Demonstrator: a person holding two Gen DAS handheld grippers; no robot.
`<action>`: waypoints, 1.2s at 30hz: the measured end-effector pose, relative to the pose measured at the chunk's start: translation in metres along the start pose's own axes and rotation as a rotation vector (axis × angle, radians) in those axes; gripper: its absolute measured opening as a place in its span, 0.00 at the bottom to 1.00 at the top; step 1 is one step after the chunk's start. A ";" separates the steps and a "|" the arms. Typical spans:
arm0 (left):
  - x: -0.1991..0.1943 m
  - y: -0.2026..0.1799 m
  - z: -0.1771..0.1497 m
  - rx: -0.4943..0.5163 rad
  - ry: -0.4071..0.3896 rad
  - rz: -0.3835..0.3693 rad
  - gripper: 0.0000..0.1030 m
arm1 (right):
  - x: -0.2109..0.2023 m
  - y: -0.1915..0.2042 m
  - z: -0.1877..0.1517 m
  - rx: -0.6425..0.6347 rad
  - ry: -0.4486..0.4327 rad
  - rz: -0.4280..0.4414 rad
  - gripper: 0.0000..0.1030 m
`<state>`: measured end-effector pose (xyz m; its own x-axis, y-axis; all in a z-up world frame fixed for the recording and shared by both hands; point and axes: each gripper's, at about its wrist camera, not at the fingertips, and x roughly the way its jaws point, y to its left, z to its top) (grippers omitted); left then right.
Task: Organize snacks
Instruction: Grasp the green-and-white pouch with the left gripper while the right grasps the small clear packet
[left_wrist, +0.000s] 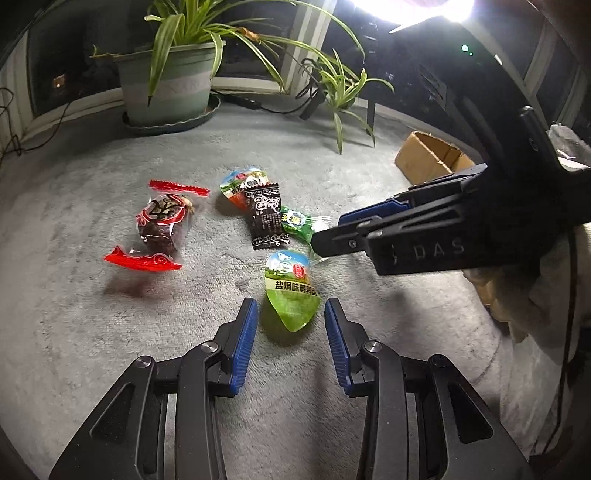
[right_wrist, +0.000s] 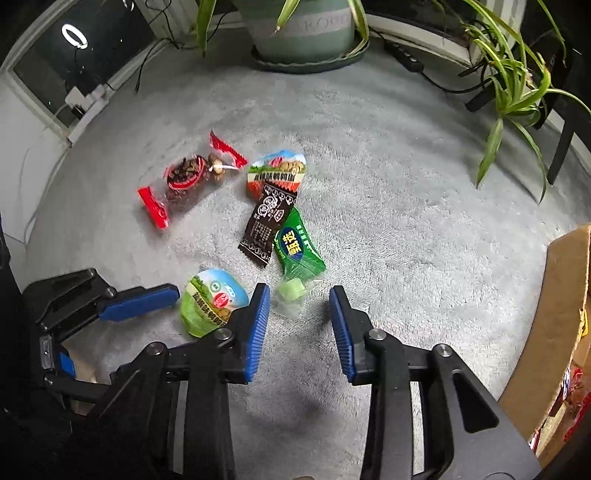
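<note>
Your left tongs (left_wrist: 291, 334) stand wide apart at the bottom centre of the left wrist view, blue ribbed pads flanking the green dome-shaped sealed snack cup (left_wrist: 291, 291) without touching it; that straddle looks like the set-up for a pinch, so I judge this cup to be your next pick.

Your right tongs (right_wrist: 299, 325) are also wide, low in the centre of the right wrist view, holding nothing. Their gap lines up on the clear crinkled tail of the green plastic candy wrapper (right_wrist: 299, 251), probably because that loose end is the easiest part to catch. In the left view the same tongs reach in from the right edge, where their spread cannot be told.

Further up the grey carpeted floor (right_wrist: 406, 184), the black foil sachet (right_wrist: 267, 225) lies partly across a second, orange-and-green dome cup (right_wrist: 277, 171), so lifting the sachet first would free the cup beneath. The clear bag with red twisted ends (right_wrist: 184, 177) sits apart at centre left.

The brown cardboard box (right_wrist: 557, 314) at the right edge shows bright packets inside, so I take it as the destination. The green potted plant (left_wrist: 170, 85) stands at upper left of the left view, clear of your work.
</note>
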<state>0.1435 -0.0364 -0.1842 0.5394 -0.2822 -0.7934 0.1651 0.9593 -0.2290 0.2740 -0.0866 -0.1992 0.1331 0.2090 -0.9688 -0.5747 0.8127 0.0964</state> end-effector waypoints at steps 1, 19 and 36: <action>0.002 -0.001 0.000 0.004 0.004 0.005 0.35 | 0.002 0.000 0.001 0.005 0.002 0.008 0.34; 0.022 -0.010 0.006 0.090 0.018 0.061 0.28 | 0.003 -0.009 -0.004 0.029 -0.003 -0.005 0.19; -0.002 0.010 0.009 0.000 -0.012 0.037 0.27 | -0.049 -0.034 -0.028 0.102 -0.098 0.021 0.19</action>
<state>0.1517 -0.0263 -0.1800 0.5552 -0.2462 -0.7944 0.1443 0.9692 -0.1996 0.2644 -0.1402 -0.1617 0.2029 0.2748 -0.9399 -0.4941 0.8574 0.1440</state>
